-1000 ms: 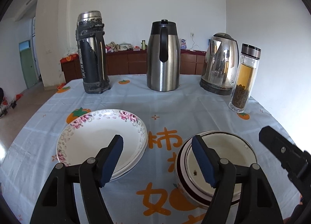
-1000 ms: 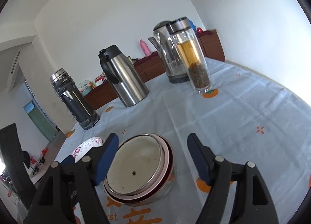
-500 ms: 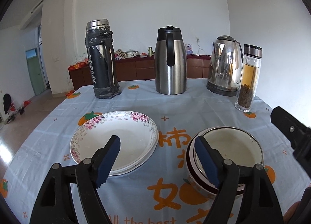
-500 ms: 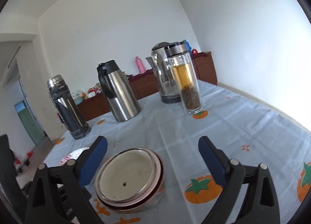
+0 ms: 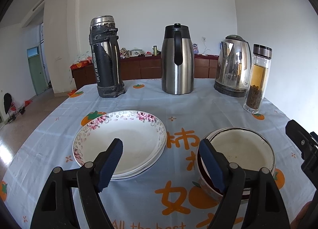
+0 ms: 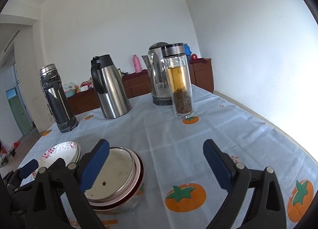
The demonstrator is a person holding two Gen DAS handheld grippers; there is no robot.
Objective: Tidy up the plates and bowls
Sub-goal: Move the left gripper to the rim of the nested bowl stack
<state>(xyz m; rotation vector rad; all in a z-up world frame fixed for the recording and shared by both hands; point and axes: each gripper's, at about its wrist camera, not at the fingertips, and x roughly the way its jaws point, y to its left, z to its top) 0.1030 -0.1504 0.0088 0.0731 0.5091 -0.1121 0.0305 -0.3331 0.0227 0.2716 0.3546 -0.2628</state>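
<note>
Plates (image 5: 121,143) and bowls (image 5: 241,153) are the work items; both sit on the table (image 5: 208,105), on its near half.

1. Table. A blue cloth with orange fruit prints covers it. Along the far side stand, from left to right in the left wrist view, a black flask (image 5: 105,58), a steel jug (image 5: 177,60), a kettle (image 5: 232,66) and a glass tea bottle (image 5: 258,80). These are well apart from the work items.

2. Plates. At least 2 floral-rimmed plates lie stacked, left of the bowls. The exact count cannot be told.

3. Bowls. Several bowls are nested in 1 stack, just right of the plates; a gap of bare cloth lies between the 2 stacks. The top bowl shows a dark speck inside (image 6: 103,183).

4. Left gripper (image 5: 160,166). The jaws stand apart with nothing between the pads. It hangs over the gap between the 2 stacks. The jaws have just been opening slightly.

5. Right gripper (image 6: 156,166). The jaws stand wide apart and hold nothing; they have just been opening. The left pad (image 6: 95,165) hangs over the bowl stack; the right pad is over bare cloth.

Step in hand: judged as the release, or the end of stacking. Both stacks look complete and no loose dish is in view.

Next move: judged as a clear withdrawal of both grippers, raised first so that no pad catches a rim.
</note>
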